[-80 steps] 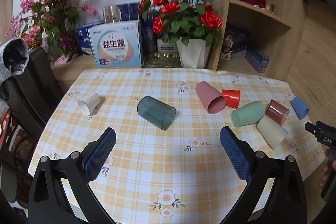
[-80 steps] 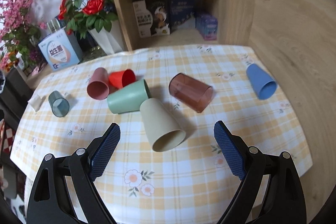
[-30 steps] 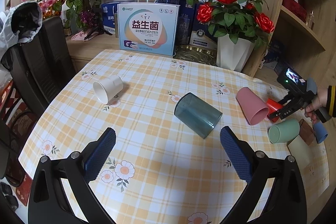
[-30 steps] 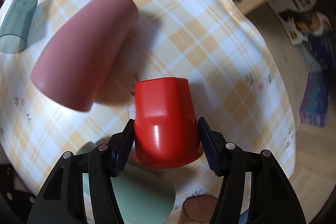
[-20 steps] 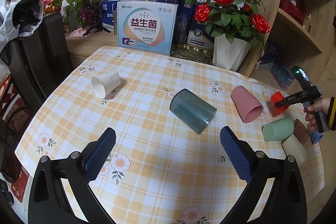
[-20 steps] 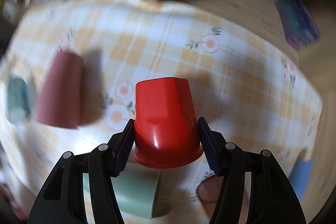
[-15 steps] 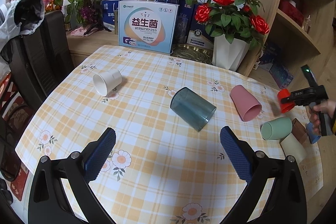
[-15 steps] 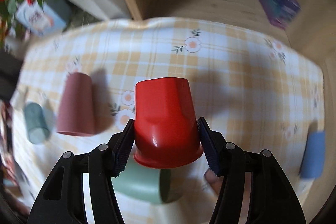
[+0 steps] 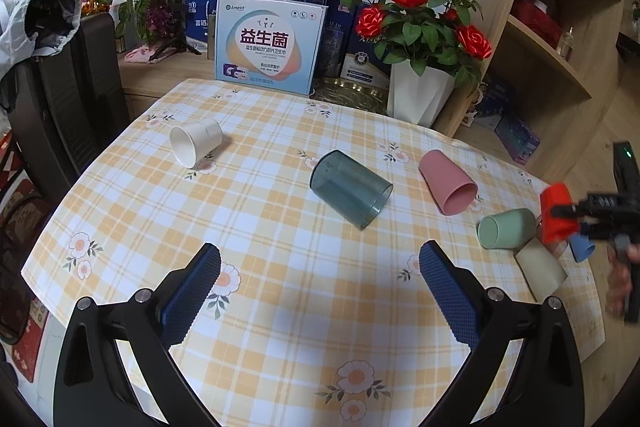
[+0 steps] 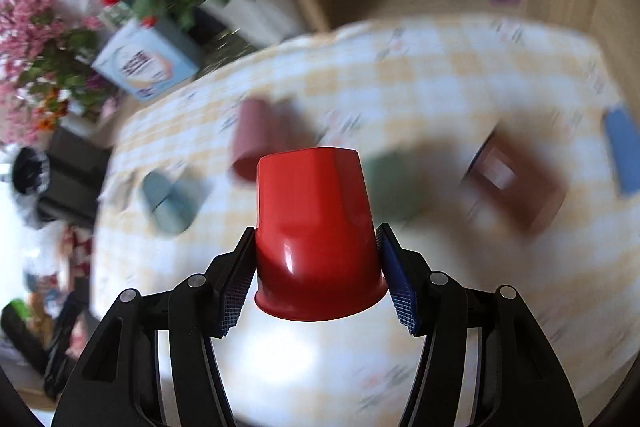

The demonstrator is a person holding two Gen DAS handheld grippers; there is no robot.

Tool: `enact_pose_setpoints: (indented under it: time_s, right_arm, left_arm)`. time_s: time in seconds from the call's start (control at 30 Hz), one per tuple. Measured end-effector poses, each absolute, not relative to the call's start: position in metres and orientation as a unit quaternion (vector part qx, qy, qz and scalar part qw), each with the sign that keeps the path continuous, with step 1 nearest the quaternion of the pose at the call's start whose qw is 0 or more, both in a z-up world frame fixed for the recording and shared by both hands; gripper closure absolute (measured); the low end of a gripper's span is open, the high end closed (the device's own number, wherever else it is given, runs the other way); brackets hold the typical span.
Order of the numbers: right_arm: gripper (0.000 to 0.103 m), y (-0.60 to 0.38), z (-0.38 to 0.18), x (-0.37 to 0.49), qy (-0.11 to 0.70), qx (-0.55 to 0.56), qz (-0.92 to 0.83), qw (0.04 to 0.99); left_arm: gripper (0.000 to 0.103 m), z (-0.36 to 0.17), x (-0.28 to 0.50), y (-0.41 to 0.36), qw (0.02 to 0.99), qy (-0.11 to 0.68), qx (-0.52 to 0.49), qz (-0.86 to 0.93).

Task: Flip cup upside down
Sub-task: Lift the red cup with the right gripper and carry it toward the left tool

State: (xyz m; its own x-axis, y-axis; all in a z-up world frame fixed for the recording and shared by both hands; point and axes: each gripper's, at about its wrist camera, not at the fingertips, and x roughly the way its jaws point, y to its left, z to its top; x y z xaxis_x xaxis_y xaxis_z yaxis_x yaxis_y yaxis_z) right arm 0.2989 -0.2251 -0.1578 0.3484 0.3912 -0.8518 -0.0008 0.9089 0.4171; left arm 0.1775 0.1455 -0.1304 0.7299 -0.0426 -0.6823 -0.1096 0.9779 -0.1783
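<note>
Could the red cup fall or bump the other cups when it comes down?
Maybe. The right gripper pinches the red cup only near its flared rim, so it might slip. Below lie the green cup and beige cup, so landing there could knock them.

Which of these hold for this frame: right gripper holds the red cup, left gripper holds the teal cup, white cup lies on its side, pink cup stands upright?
1. The right gripper is shut on the red cup. True.
2. The left gripper grips the teal cup. False: it is open and empty, with the cup lying beyond its fingers.
3. The white cup lies on its side. True.
4. The pink cup stands upright. False: it lies on its side.
</note>
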Motion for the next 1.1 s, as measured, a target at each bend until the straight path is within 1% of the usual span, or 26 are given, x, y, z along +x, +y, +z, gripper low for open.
enact_pose_setpoints:
  time_s: [0.17, 0.33, 0.5, 1.1]
  right_arm:
    - [0.045, -0.183, -0.198, 0.258, 0.588, 0.224, 0.156, 0.761]
    - [0.045, -0.138, -0.236, 0.241, 0.621, 0.233, 0.16, 0.731]
    - [0.045, -0.118, -0.249, 0.233, 0.623, 0.243, 0.156, 0.727]
    - [0.044, -0.118, -0.269, 0.223, 0.634, 0.274, 0.149, 0.708]
  left_arm:
    - [0.006, -0.133, 0.172, 0.145, 0.922, 0.373, -0.098, 0.015]
    - [0.006, -0.131, 0.163, 0.142, 0.923, 0.375, -0.088, 0.018]
    - [0.006, -0.131, 0.155, 0.148, 0.921, 0.378, -0.091, 0.029]
    - [0.006, -0.138, 0.157, 0.137, 0.91, 0.403, -0.087, 0.032]
